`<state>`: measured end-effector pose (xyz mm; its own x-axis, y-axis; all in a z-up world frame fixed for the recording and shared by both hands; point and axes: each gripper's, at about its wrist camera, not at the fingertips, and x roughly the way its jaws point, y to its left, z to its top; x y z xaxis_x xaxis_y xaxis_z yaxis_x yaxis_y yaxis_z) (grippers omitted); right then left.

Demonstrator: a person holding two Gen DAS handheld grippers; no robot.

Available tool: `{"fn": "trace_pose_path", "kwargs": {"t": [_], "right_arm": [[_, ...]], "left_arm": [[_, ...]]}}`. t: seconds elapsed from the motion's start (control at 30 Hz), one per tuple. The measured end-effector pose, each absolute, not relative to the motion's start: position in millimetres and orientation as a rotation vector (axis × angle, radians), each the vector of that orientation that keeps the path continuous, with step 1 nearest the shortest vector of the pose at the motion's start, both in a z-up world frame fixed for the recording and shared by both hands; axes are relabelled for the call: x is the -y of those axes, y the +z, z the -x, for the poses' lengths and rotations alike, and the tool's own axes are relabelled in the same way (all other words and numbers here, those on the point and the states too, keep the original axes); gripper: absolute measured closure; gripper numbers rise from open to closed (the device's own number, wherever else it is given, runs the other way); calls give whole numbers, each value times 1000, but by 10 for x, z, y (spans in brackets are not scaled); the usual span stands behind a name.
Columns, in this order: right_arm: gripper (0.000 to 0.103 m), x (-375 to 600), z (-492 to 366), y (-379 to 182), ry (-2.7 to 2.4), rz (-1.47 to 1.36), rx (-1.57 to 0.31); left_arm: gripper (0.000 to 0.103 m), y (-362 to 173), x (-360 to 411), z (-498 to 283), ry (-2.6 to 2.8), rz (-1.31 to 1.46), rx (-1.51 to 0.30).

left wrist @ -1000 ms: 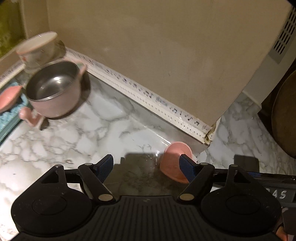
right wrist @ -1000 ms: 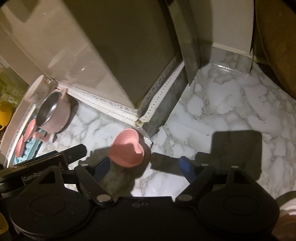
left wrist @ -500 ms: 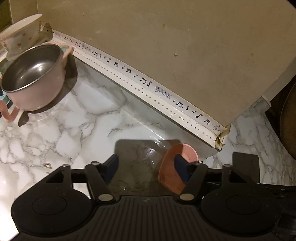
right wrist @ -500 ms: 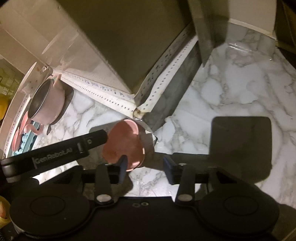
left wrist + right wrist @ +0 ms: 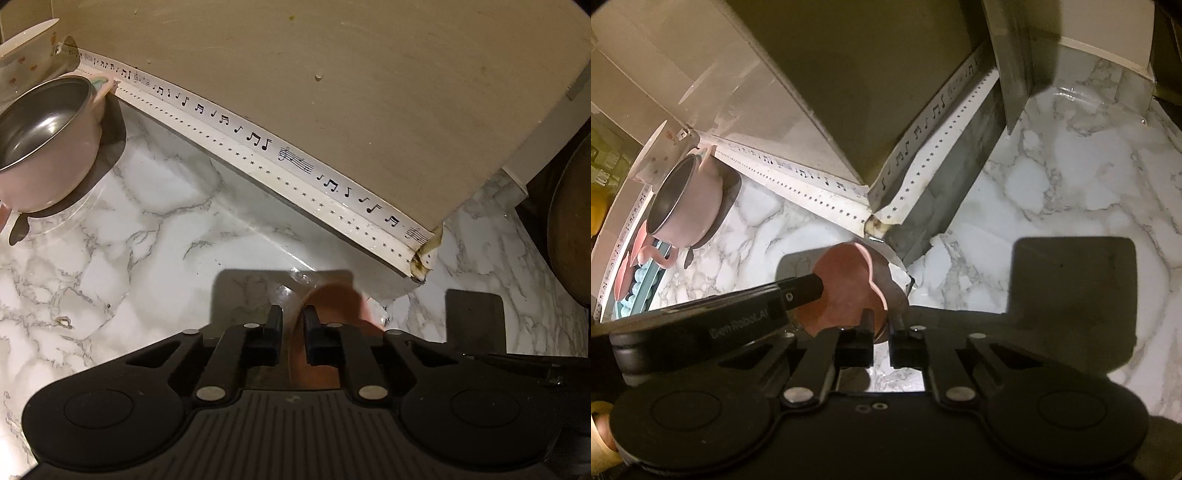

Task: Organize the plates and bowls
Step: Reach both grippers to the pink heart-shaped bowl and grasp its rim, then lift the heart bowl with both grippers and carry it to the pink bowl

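A small pink heart-shaped bowl (image 5: 846, 288) sits on the marble counter (image 5: 1052, 177), just in front of a wall corner. My right gripper (image 5: 882, 325) is shut on the bowl's near right rim, with the thin edge pinched between the two pads. My left gripper (image 5: 293, 321) is shut on the opposite rim of the same bowl (image 5: 332, 299), most of which lies hidden behind its fingers. In the right wrist view the left gripper's finger (image 5: 801, 288) reaches in from the left onto the bowl's edge.
A pink pot with a steel lining (image 5: 48, 140) stands at the far left by the wall, with a white flowered bowl (image 5: 26, 59) behind it. White trim printed with music notes (image 5: 258, 155) runs along the wall. A blue tray with pink pieces (image 5: 639, 280) lies left.
Both grippers have come down onto the heart bowl and their jaws have gone from wide apart to shut on its rim. The bowl stays at the same spot by the corner.
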<state>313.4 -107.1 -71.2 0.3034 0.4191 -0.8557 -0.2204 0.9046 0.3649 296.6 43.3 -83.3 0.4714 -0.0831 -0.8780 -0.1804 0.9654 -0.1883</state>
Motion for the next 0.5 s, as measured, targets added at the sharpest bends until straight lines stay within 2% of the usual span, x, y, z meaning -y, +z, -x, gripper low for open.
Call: {"fn": "trace_pose_path", "kwargs": {"t": [0.5], "right_arm": [[101, 1053, -2795, -442, 471, -170, -1190]], "left_arm": [[94, -500, -409, -2518, 56, 250, -1083]]}}
